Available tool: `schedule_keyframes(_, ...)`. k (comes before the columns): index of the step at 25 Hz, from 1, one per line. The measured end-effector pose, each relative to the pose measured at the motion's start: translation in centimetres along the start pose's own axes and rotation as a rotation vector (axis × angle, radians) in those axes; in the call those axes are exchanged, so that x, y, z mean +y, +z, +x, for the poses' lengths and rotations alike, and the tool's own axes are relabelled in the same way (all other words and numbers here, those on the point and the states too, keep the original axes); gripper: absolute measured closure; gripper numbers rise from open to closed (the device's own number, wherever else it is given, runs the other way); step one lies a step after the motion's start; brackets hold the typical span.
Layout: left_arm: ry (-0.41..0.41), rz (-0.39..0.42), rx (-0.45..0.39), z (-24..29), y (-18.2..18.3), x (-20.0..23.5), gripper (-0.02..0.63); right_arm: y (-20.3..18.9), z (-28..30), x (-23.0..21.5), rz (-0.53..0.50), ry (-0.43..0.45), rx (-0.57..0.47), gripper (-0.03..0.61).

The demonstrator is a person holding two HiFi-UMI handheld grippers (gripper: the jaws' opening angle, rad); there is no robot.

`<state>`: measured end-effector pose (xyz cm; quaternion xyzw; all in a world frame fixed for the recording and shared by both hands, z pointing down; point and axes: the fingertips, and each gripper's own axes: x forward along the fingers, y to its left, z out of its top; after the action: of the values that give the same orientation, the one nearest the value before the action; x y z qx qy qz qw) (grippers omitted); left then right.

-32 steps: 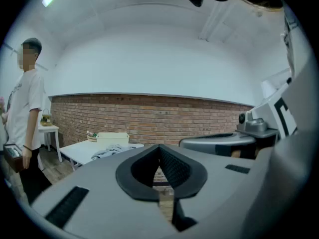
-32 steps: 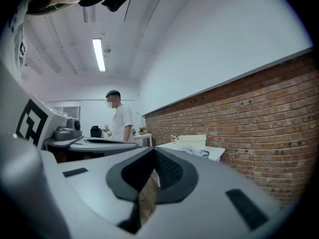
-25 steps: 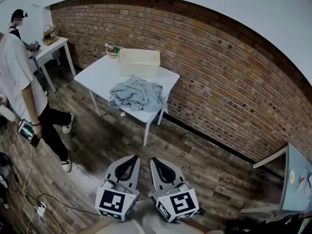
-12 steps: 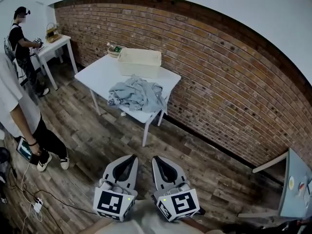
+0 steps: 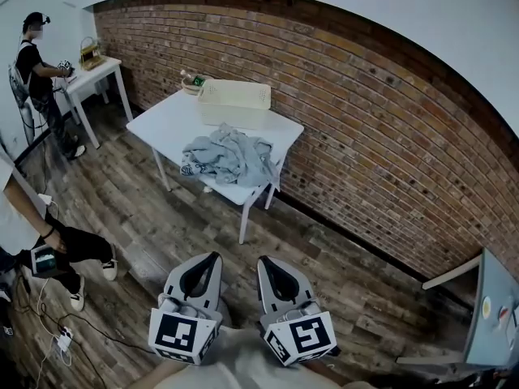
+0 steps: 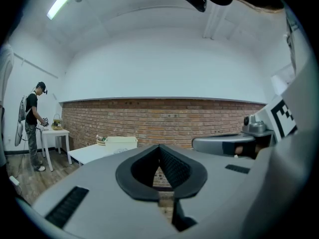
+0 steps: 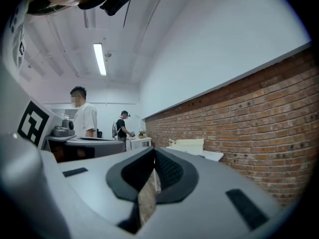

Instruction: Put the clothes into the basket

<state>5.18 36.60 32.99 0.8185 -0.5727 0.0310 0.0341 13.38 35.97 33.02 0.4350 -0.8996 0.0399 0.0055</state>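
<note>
A heap of pale blue-grey clothes (image 5: 229, 156) lies on the near part of a white table (image 5: 166, 121) against the brick wall. Behind the heap stands a cream basket (image 5: 234, 102), which also shows small in the left gripper view (image 6: 121, 142) and the right gripper view (image 7: 189, 145). My left gripper (image 5: 214, 257) and right gripper (image 5: 263, 260) hang side by side close to me, well short of the table. Both are shut with nothing in them; their tips meet in the left gripper view (image 6: 159, 147) and the right gripper view (image 7: 153, 149).
Wooden floor lies between me and the table. A person in a white shirt (image 5: 24, 233) stands at the left edge; another in black (image 5: 36, 63) works at a small white table (image 5: 91, 73) far left. Cables (image 5: 49, 331) run along the floor. A grey table (image 5: 493, 306) sits right.
The view has shifted slightly, so the table sits a bit further right. The person in white has moved down and out toward the left edge, uncovering the person in black.
</note>
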Motion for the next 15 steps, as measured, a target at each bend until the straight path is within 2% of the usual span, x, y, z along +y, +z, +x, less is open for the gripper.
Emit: schedule_keyframes(15,-0.009,-0.017,-0.014,5.3,0.2,3.6,0.604,0.2,5.4,-3.6,-0.012,-0.035,-0.003,0.572)
